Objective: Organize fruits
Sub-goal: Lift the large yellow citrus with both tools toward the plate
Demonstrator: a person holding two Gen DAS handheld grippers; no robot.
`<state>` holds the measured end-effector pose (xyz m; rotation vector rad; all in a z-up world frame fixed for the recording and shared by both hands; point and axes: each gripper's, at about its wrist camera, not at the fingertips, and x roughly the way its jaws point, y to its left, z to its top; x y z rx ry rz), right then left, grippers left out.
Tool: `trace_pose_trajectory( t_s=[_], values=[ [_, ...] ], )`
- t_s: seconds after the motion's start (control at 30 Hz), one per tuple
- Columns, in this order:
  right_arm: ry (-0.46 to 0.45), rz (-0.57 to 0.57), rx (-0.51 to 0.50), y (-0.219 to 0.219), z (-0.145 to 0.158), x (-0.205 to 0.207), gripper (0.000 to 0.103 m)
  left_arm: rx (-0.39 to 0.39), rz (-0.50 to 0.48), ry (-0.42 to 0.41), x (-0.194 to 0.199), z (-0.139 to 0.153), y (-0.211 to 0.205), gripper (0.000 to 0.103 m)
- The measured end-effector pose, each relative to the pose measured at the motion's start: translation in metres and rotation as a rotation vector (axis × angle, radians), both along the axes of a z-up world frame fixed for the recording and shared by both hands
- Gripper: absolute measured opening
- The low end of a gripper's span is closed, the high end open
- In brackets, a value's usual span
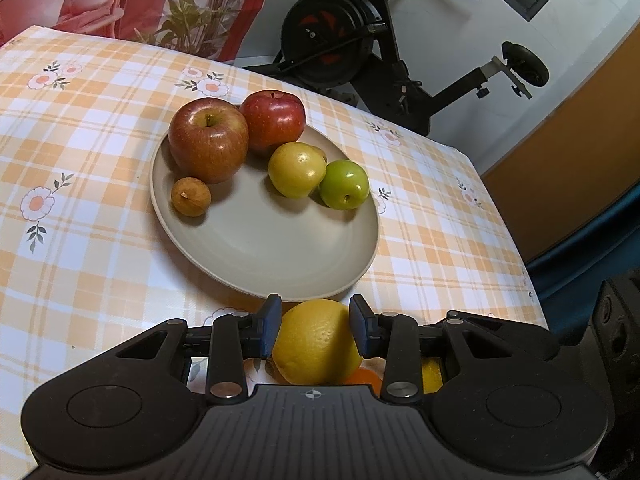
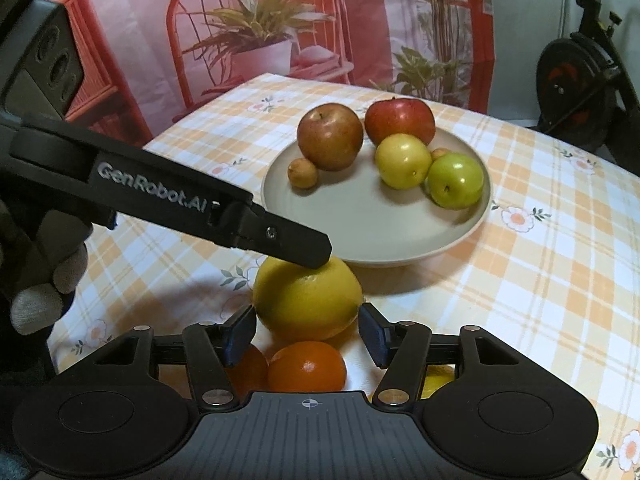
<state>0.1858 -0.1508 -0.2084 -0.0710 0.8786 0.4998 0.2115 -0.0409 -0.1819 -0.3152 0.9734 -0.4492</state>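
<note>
On the checked tablecloth [image 1: 100,128] sits a grey plate [image 1: 280,256] holding two red apples — one [image 1: 208,138] in front, one [image 1: 274,120] behind — a yellow fruit [image 1: 296,170] touching a green one [image 1: 344,184], and a small brown fruit [image 1: 191,196] beside the front apple. Just short of the plate's near rim, the left gripper [image 1: 316,326] grasps a big yellow citrus [image 1: 316,344], its blue pads pressed to either side. From the right wrist view, the right gripper [image 2: 308,332] hangs over the cloth with its fingers released — the pads stand apart from the same citrus ahead, touching nothing. An orange [image 2: 306,366] lies beneath it, with more orange and yellow fruit half hidden alongside. A gloved hand [image 2: 36,288] shows at the left edge.
</note>
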Motion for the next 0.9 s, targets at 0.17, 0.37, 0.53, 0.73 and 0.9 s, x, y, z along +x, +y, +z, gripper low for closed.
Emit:
trace_pose_trajectory(
  t_s=[0.17, 0.37, 0.53, 0.73, 0.9],
  values=[
    [0.006, -0.008, 0.015, -0.001, -0.002, 0.000, 0.054, -0.065, 0.017, 0.043, -0.003, -0.003, 0.013, 0.039],
    [0.005, -0.011, 0.020, -0.001, -0.003, 0.001, 0.055, -0.164, 0.050, 0.105, -0.009, -0.014, 0.032, 0.039],
    [0.007, -0.013, 0.019, 0.000, -0.003, 0.001, 0.055, -0.176, 0.049, 0.112, -0.009, -0.017, 0.031, 0.039],
    [0.017, -0.017, 0.020, 0.001, -0.006, 0.005, 0.058, -0.168, 0.042, 0.102, -0.008, -0.017, 0.030, 0.040],
    [0.019, -0.022, 0.023, 0.001, -0.007, 0.006, 0.058, -0.155, 0.034, 0.095, -0.008, -0.015, 0.029, 0.040]
  ],
)
